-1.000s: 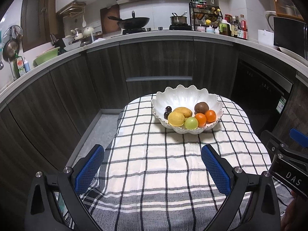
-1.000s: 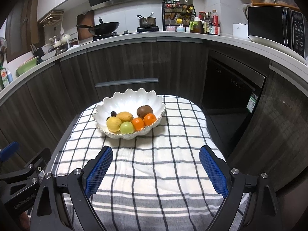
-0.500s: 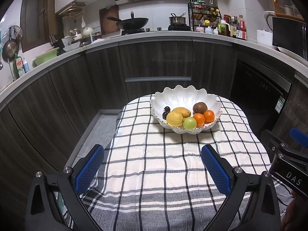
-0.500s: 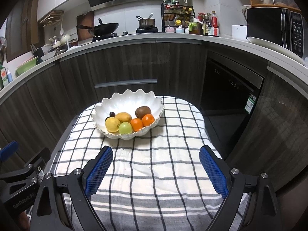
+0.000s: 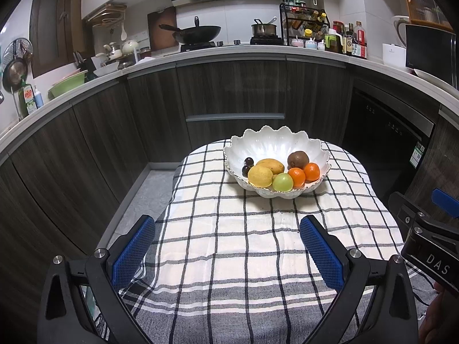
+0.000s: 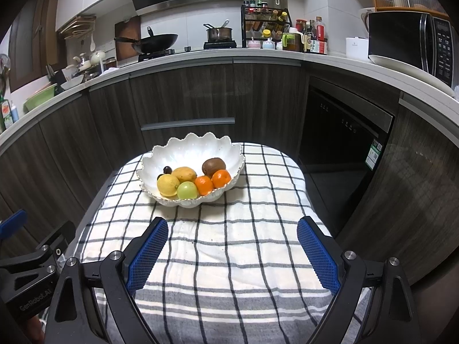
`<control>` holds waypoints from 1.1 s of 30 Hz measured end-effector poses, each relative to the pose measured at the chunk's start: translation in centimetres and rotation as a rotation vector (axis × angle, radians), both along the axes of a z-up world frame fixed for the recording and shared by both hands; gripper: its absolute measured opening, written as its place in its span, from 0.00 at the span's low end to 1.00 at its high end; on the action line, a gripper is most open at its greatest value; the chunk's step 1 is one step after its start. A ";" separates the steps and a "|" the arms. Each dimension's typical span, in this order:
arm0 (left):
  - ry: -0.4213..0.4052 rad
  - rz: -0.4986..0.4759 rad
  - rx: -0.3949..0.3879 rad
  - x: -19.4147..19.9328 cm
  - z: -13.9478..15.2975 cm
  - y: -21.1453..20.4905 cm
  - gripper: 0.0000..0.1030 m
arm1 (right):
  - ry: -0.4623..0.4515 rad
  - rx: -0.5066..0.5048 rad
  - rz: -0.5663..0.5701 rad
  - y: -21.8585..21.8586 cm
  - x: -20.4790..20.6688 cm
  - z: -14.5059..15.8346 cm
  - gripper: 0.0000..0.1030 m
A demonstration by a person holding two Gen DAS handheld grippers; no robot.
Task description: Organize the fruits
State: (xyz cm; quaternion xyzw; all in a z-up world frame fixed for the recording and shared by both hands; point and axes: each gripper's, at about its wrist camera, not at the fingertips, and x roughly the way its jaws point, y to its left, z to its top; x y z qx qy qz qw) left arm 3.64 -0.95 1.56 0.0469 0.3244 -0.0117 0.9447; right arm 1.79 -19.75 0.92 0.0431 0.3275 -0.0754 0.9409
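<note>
A white scalloped bowl (image 5: 269, 143) stands at the far end of a checked tablecloth (image 5: 229, 243); it also shows in the right wrist view (image 6: 189, 149). It holds a lemon (image 5: 260, 176), a mango (image 5: 271, 165), a green fruit (image 5: 282, 182), two oranges (image 5: 297, 177), a kiwi (image 5: 298, 159) and dark plums (image 5: 248, 162). My left gripper (image 5: 228, 226) is open and empty, well short of the bowl. My right gripper (image 6: 233, 228) is open and empty, also short of the bowl.
Dark kitchen cabinets (image 5: 235, 86) curve behind the table, with a wok (image 5: 198, 33) and pot on the counter. A dishwasher (image 6: 341, 132) stands to the right. The right gripper's body (image 5: 427, 246) shows at the right of the left view. The floor (image 5: 134, 203) lies left of the table.
Both grippers have drawn back slightly from the bowl and stay open. The fruit has not moved.
</note>
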 end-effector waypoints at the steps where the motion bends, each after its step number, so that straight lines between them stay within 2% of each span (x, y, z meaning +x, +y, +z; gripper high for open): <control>1: 0.000 0.000 0.000 -0.1 0.0 0.0 1.00 | -0.001 0.000 0.000 -0.1 -0.1 0.0 0.90; 33: 0.003 -0.019 -0.010 -0.3 0.0 -0.2 0.99 | -0.007 -0.003 0.000 -0.2 -0.1 0.2 0.90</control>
